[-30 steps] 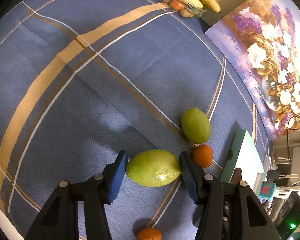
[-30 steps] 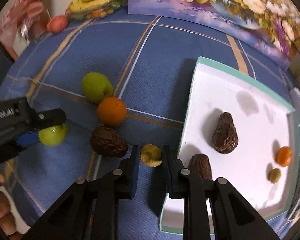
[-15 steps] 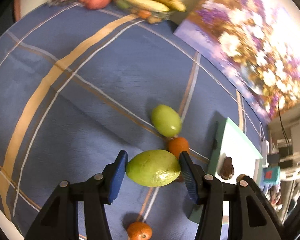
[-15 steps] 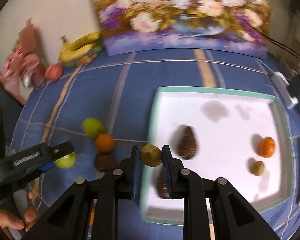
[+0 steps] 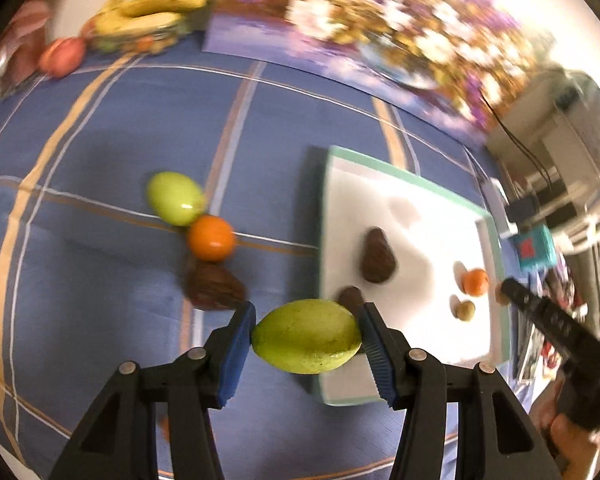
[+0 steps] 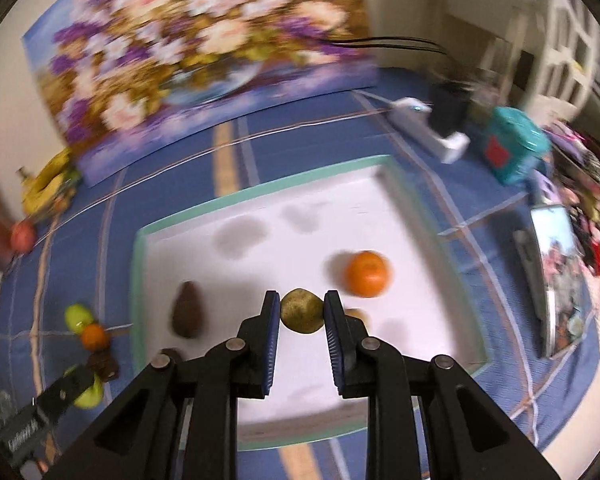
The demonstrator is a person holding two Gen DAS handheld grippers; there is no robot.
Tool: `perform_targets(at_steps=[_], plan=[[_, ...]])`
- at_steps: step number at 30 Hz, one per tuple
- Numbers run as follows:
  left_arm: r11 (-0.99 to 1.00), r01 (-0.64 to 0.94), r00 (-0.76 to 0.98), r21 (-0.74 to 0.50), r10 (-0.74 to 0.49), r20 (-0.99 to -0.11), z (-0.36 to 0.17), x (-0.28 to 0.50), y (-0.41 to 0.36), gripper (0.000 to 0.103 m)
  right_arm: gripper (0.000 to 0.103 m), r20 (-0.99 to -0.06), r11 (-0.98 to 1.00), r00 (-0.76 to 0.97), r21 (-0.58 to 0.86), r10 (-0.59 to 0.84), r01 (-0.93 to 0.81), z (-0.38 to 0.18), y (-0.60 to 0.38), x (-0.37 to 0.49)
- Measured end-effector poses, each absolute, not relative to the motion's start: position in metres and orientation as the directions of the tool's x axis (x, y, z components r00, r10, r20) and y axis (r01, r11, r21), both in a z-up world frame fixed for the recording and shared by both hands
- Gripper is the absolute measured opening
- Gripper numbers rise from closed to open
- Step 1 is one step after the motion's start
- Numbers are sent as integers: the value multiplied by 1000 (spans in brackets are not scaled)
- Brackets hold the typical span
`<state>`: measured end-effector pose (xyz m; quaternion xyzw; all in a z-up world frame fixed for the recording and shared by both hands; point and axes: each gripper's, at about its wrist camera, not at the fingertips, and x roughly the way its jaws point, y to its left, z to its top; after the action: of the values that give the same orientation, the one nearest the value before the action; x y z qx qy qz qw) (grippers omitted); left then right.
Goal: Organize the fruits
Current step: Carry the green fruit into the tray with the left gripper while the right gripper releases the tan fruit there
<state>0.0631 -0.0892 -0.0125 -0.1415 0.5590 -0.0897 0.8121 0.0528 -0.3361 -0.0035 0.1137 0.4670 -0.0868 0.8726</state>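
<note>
My left gripper (image 5: pixel 306 336) is shut on a big green fruit (image 5: pixel 306 338) and holds it above the near left edge of the white tray (image 5: pixel 404 196). My right gripper (image 6: pixel 302 312) is shut on a small yellow-brown fruit (image 6: pixel 302 316) and holds it over the tray (image 6: pixel 260 196). On the tray lie a brown wrinkled fruit (image 6: pixel 188 314), an orange (image 6: pixel 367 273) and a small fruit partly hidden behind my right finger. On the cloth lie a green fruit (image 5: pixel 176 203), an orange (image 5: pixel 211 237) and a dark wrinkled fruit (image 5: pixel 214 285).
A flower painting (image 6: pixel 196 56) leans on the wall behind the tray. Bananas (image 5: pixel 148 12) and a red fruit (image 5: pixel 62 56) sit at the far left. A teal box (image 6: pixel 514 148), a power strip (image 6: pixel 428 128) and a tablet (image 6: pixel 556 280) lie right of the tray.
Both grippers have swung right with their fruits. The right one has moved from the tray's left edge to over its middle; the left one has reached the tray's edge.
</note>
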Motion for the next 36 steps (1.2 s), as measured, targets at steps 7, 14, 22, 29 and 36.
perform_targets(at_steps=[7, 14, 22, 29, 36], plan=[[952, 130, 353, -279, -307, -884, -11, 56, -142, 56, 23, -811, 915, 574, 144, -110, 378, 1, -380, 37], [955, 195, 304, -224, -276, -912, -25, 58, -174, 56, 23, -813, 897, 572, 168, -109, 409, -1, -393, 34], [959, 223, 284, -177, -237, -929, -37, 67, -203, 56, 23, -828, 894, 553, 174, -95, 413, -13, -396, 40], [959, 249, 299, -138, -212, -930, -43, 65, -217, 56, 23, -860, 894, 508, 189, -48, 406, -37, -397, 51], [961, 224, 239, -162, -215, -947, -62, 66, -216, 57, 23, -889, 891, 457, 173, -43, 420, -55, -401, 55]])
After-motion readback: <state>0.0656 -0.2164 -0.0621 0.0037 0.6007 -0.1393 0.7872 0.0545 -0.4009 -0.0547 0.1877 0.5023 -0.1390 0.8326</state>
